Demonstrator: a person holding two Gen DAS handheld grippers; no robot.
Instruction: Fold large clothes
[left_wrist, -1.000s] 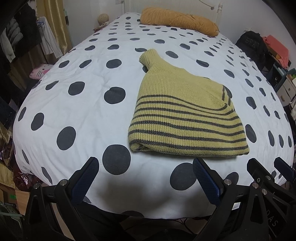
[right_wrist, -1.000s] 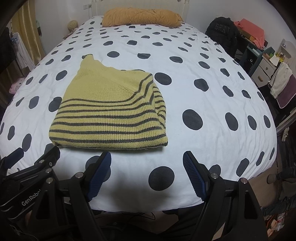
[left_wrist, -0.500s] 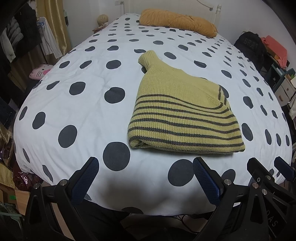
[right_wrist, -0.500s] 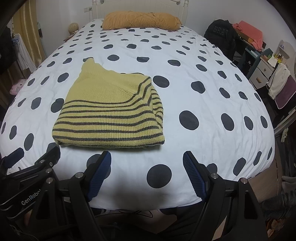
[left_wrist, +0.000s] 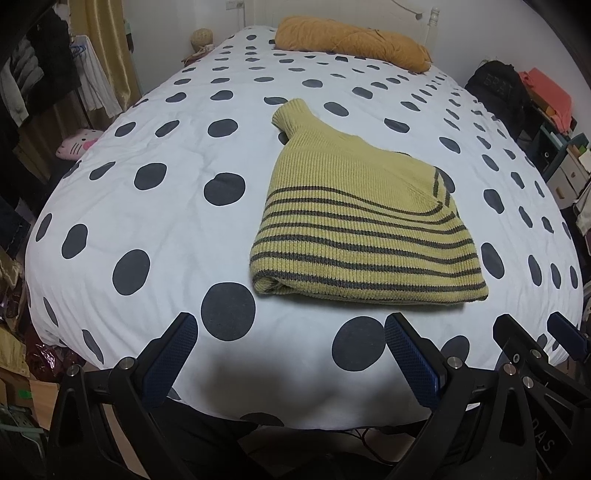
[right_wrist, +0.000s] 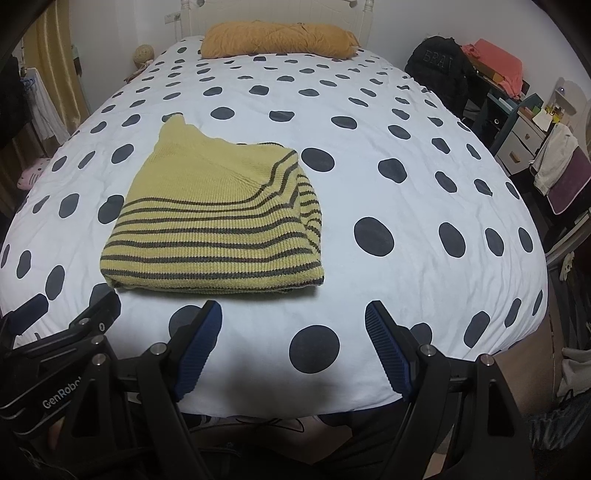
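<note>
Sweater (left_wrist: 354, 229) folded on bed (left_wrist: 147, 206); L gripper (left_wrist: 291, 354) & R gripper (right_wrist: 295, 347) both wide apart, empty.

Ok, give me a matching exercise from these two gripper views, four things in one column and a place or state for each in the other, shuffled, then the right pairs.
Things:
1. striped sweater
2. mustard pillow
3. left gripper
4. pink cat plush

Places or states:
A. at the head of the polka-dot bed
B. off the bed's edge, on the left in both views
C. folded, lying on the bed
D. open, holding nothing, at the foot of the bed

Pairs: 1-C, 2-A, 3-D, 4-B
</note>
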